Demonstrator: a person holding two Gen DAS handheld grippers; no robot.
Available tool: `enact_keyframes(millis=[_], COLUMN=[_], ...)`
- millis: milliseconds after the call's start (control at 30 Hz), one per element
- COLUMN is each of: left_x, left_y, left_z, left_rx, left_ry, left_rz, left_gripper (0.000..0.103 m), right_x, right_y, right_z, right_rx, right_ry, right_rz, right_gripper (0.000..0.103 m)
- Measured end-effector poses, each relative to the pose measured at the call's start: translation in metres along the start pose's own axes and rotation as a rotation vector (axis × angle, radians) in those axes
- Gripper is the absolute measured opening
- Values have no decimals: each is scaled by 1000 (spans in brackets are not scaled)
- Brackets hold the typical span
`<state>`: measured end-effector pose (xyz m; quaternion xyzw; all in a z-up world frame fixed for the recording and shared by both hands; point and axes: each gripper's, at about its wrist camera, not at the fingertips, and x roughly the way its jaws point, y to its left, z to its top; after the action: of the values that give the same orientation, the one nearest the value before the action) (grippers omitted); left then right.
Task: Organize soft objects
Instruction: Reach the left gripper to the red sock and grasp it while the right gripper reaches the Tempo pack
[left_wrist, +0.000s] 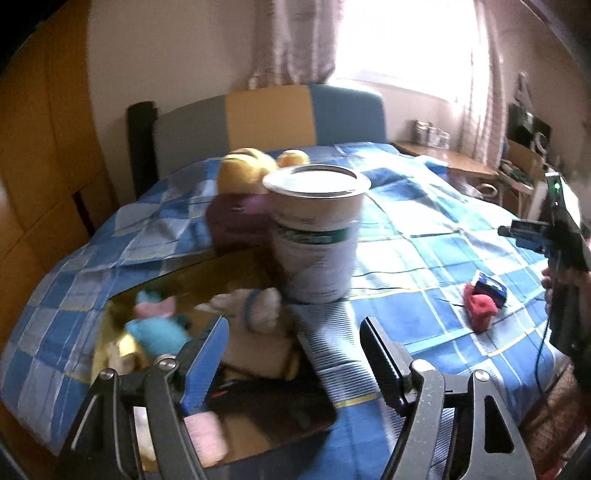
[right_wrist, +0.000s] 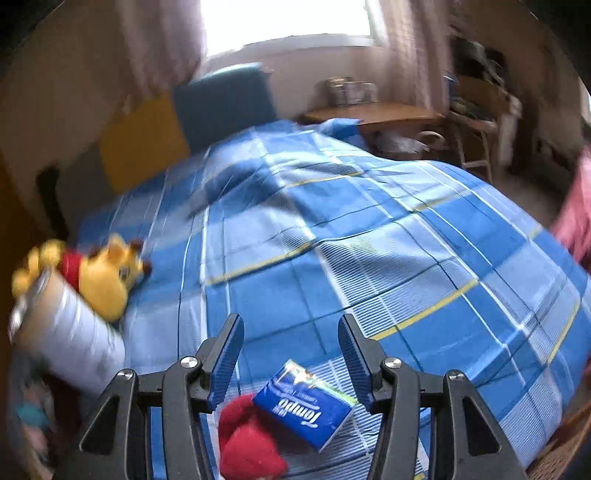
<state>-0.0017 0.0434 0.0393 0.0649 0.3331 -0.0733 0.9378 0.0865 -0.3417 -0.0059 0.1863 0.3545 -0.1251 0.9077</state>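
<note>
Box: a gold-lined cardboard box (left_wrist: 122, 306) is sitting on the checked blue bedspread (left_wrist: 424, 229) at about 8 o'clock in the left wrist view, its near edge passing under the gripper.
Toys in box: a teal and pink plush (left_wrist: 157, 325) and a cream plush (left_wrist: 255, 317) are lying inside – blurred, so their exact shapes cannot be told.
Left gripper: the left gripper (left_wrist: 293, 350) is hanging over the box with its fingers spread wide, nothing between them.
Pooh plush: a yellow Winnie-the-Pooh plush (left_wrist: 243, 173) in a red top is lying just behind the tin, at 11 o'clock of it; the right wrist view is showing it (right_wrist: 105, 275) at 9 o'clock, touching the tin.
Tin: a tall white tin (left_wrist: 316, 232) with a green band is standing open-topped near the centre, just beside the box's far corner.
Red soft object: a red fuzzy item (left_wrist: 480, 304) is resting on the bedspread at 3 o'clock, touching the tissue pack.
Tissue pack: a blue Tempo tissue pack (right_wrist: 306, 404) is lying tilted against the red item (right_wrist: 247, 439), at 6 o'clock in the right wrist view.
Right gripper: the right gripper (right_wrist: 291, 343) is hovering above the pack and red item – fingers spread apart, gripping nothing.
</note>
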Motion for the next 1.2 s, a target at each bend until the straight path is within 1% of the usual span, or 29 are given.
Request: enact_keyframes(millis=[33,100,300,600,767,1000,1067,1200], left_x=[3,11,26,42,53,68,74,88], left_y=[-6,-21,-58,-96,-114,-130,-134,-143], left_z=[2,7,13,21,22,20,19,19], left_rx=[13,36,108,180,199,195,195,179], left_ry=[3,11,31,42,63,106,119,162], left_rz=[-6,-24,-66,-112,-141,-180,-198,-267], left_gripper=[74,74,74,74,74,74,74,74], right_x=[0,0,2,4,7,8,9,11], right_y=[-4,-13,-15,-29,-37,-50,-53,-59], right_z=[0,1,3,2,3,2,2,1], right_rx=[18,61,85,161,201,269,287,325], right_ry=[3,14,23,41,55,68,70,83], right_rz=[-5,10,34,60,70,88,90,102], right_gripper=[54,54,54,54,54,54,54,54])
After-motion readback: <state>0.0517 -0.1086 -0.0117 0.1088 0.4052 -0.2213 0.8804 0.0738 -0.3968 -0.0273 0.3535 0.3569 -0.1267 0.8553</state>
